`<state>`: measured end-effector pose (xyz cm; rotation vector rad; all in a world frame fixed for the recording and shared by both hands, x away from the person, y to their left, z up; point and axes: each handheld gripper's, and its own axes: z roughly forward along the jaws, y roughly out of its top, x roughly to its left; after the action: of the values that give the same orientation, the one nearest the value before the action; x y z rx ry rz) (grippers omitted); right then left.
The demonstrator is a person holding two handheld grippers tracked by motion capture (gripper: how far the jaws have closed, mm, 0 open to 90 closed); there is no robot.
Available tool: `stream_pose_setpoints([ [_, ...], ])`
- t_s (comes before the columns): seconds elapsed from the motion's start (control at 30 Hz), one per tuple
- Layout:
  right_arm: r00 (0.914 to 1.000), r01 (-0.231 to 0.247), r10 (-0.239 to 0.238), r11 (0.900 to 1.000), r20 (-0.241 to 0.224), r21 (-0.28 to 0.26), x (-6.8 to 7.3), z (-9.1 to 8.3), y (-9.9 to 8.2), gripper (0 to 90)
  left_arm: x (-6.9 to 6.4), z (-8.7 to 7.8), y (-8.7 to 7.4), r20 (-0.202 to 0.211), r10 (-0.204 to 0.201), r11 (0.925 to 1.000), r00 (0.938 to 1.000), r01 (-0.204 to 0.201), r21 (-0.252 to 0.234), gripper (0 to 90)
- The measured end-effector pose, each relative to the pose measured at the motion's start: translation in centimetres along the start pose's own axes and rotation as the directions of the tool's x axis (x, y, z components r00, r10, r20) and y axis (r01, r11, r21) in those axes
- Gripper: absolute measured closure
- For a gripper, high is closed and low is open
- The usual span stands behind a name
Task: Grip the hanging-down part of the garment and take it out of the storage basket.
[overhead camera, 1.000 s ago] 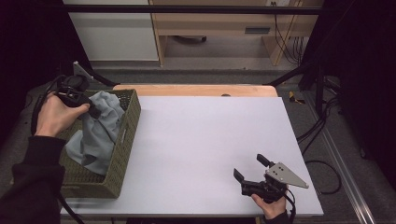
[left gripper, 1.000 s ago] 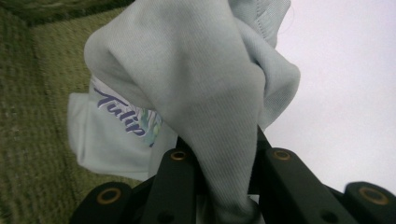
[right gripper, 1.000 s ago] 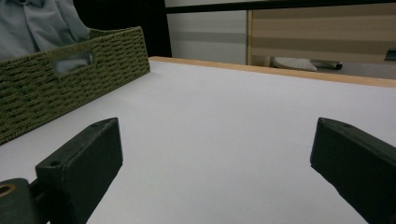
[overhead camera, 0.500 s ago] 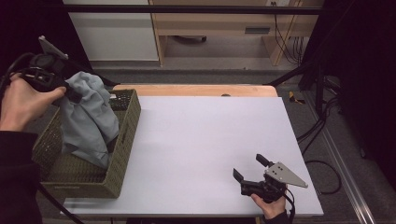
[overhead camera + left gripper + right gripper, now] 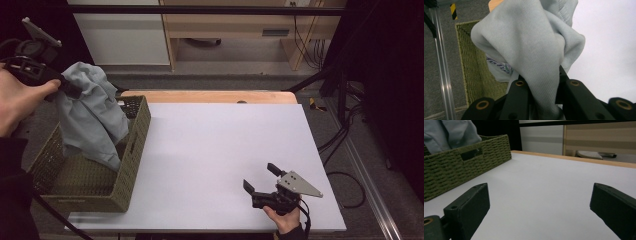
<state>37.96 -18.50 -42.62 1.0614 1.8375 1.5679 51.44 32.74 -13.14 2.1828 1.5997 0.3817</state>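
The left gripper (image 5: 70,90) jaws clench a grey cloth (image 5: 92,117), which hangs below them, perhaps touching the basket (image 5: 127,170). The right gripper (image 5: 261,179) jaws stand released over the table (image 5: 215,150).

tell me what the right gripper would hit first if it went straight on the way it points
Probably the green woven basket: the right gripper, open, points across bare white table toward it; depth unclear.

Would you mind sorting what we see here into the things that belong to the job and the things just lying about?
Part of the job:
- grey garment, hanging above the basket
- green woven basket
- left gripper, shut on the garment
- white table

Just lying about:
- right gripper, open, resting near the table's front edge
- cables on the floor
- wooden furniture behind
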Motion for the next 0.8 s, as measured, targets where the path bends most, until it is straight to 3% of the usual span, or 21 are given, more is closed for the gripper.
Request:
stream_pose_setpoints([
  [0.17, 0.9976, 0.024, -0.025, 0.9996, -0.064, -0.014, 1.6, 1.9, 1.2, 3.2, -0.3, 0.2, 0.3, 0.0, 0.007, 1.0, 1.0, -0.007, 0.003, 78.9],
  [0.3, 0.9907, 0.024, -0.028, 0.9992, -0.133, -0.032, 3.4, 4.0, 2.6, 3.3, -0.5, 0.3, 0.5, -0.003, 0.015, 0.9998, 0.9999, -0.015, 0.015, 78.9],
  [0.57, 0.9658, 0.03, -0.037, 0.9991, -0.257, -0.031, 7.7, 8.9, 4.7, 3.9, -0.2, 0.3, 0.4, 0.001, 0.013, 0.9998, 0.9999, -0.013, 0.016, 78.9],
  [0.8, 0.9472, 0.031, -0.036, 0.9993, -0.319, -0.022, 10.6, 12.6, 5.7, 4.6, 0.1, 0.3, 0.3, 0.002, 0.009, 0.9998, 1.0, -0.009, 0.016, 78.9],
])
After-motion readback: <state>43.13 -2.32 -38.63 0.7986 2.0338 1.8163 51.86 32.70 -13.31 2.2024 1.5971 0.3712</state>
